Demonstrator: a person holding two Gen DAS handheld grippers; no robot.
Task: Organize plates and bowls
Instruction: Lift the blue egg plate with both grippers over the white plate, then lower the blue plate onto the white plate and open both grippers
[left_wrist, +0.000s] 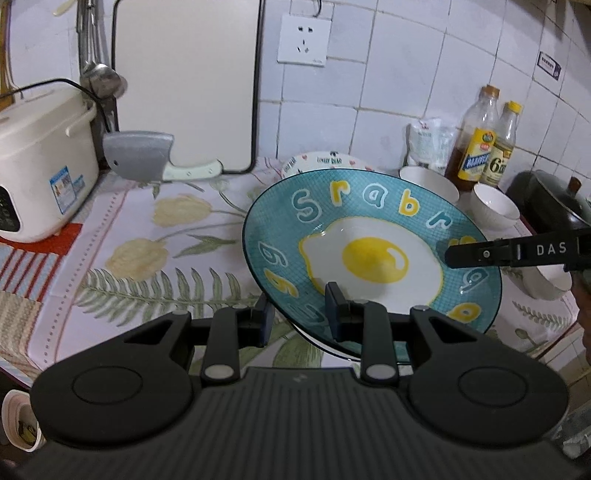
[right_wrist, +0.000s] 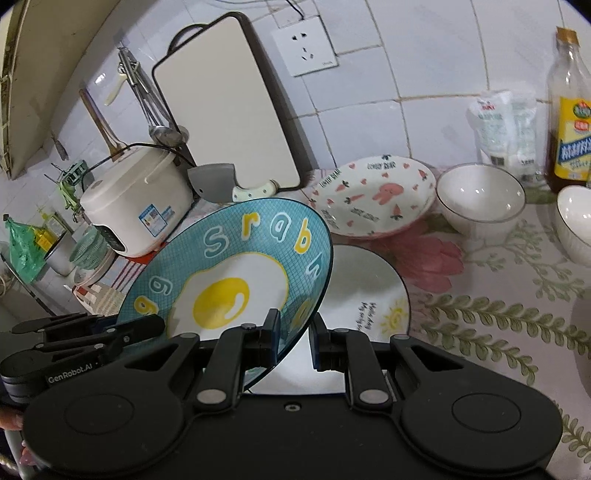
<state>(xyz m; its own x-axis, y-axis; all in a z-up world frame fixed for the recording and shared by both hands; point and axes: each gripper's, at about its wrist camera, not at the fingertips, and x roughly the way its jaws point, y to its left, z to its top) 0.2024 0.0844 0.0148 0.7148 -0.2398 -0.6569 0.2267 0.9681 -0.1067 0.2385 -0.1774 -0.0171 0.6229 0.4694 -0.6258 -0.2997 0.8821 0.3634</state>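
floral counter (left_wrist: 155, 236); both grippers (left_wrist: 301, 310) (right_wrist: 293, 334) clamp tilted egg plate (left_wrist: 373, 254).

Both hand-held grippers (right_wrist: 293, 341) pinch the tilted egg plate (right_wrist: 236, 266) above a white plate (right_wrist: 369, 291).

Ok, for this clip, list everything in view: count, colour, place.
egg plate: 1, teal with fried-egg print, tilted, gripped at two rim spots
rabbit plate: 1, white with pink prints, back of counter
sun plate: 1, white, flat under the egg plate
bowls: at least 2, white, right of rabbit plate
rice cooker: 1, cream, left
cleaver: 1, grey blade, by the cutting board
cutting board: 1, cream, leaning on wall
bottles: 2, yellow labels, right rear
wall socket: 1, white
floral cloth: 1, covers counter
left gripper: jaws shut on egg plate
right gripper: jaws shut on egg plate
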